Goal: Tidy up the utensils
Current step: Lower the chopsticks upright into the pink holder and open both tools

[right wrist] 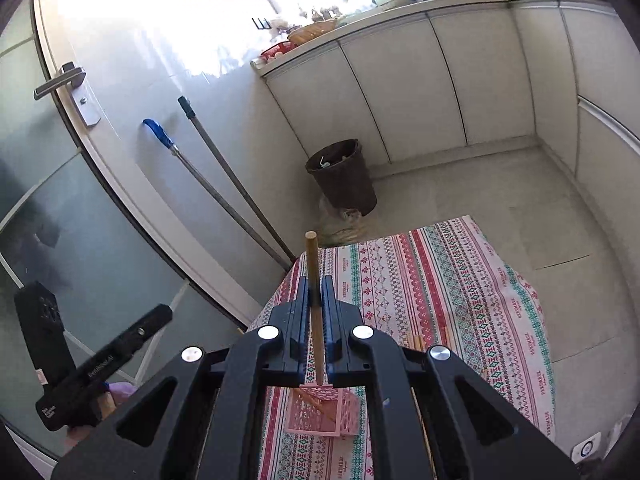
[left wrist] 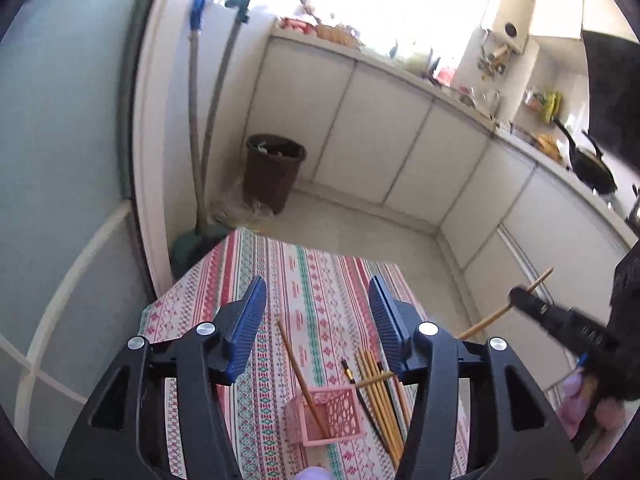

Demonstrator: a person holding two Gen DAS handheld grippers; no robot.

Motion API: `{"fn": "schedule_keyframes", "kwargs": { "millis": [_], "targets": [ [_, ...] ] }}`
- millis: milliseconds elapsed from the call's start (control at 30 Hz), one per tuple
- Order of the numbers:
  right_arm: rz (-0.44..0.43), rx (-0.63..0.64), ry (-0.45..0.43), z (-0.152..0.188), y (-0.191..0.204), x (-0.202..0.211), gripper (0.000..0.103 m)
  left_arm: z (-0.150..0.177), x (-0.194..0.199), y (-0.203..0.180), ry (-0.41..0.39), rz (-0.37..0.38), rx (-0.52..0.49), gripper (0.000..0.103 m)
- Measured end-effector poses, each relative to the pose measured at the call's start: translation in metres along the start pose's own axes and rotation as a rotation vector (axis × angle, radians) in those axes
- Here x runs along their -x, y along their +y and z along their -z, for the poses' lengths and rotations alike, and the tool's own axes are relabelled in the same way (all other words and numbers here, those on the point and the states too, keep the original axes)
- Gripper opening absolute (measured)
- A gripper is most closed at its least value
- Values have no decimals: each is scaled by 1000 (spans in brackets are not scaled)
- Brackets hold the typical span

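Note:
A pink mesh basket point(left wrist: 326, 414) stands on the patterned tablecloth point(left wrist: 312, 280) with one wooden chopstick point(left wrist: 298, 368) leaning in it. Several loose chopsticks point(left wrist: 380, 396) lie just right of the basket. My left gripper point(left wrist: 318, 300) is open and empty, held above the basket. My right gripper point(right wrist: 317, 294) is shut on a wooden chopstick point(right wrist: 314, 280), held upright with its lower tip above the basket point(right wrist: 324, 414). The right gripper also shows in the left wrist view point(left wrist: 516, 294), to the right of the table, holding its chopstick point(left wrist: 508, 306).
A brown waste bin point(left wrist: 276, 170) stands on the floor beyond the table. Two mop handles point(left wrist: 212, 112) lean against the wall at left. White cabinets point(left wrist: 400, 136) with a cluttered counter and a black wok point(left wrist: 592, 168) run along the back and right.

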State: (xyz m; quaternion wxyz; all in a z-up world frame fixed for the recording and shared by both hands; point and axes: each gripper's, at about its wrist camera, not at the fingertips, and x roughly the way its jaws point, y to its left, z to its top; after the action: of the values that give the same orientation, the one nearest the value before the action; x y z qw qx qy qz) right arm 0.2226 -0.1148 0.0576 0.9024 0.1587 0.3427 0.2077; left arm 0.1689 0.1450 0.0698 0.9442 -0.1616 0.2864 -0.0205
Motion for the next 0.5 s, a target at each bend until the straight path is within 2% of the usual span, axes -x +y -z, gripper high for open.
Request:
{"fn": "schedule_keyframes", "kwargs": {
  "millis": [100,267,500],
  "targets": [
    [18,19,35,6,6,-14,6,0,6,2,-8,1,12,50],
    [25,12,84,15,10,-39,6,2,-1,-1,24,5,4,50],
    [41,-18,110,21,6,-58,12,8,-8,-13,51,10,-45,53]
  ]
}}
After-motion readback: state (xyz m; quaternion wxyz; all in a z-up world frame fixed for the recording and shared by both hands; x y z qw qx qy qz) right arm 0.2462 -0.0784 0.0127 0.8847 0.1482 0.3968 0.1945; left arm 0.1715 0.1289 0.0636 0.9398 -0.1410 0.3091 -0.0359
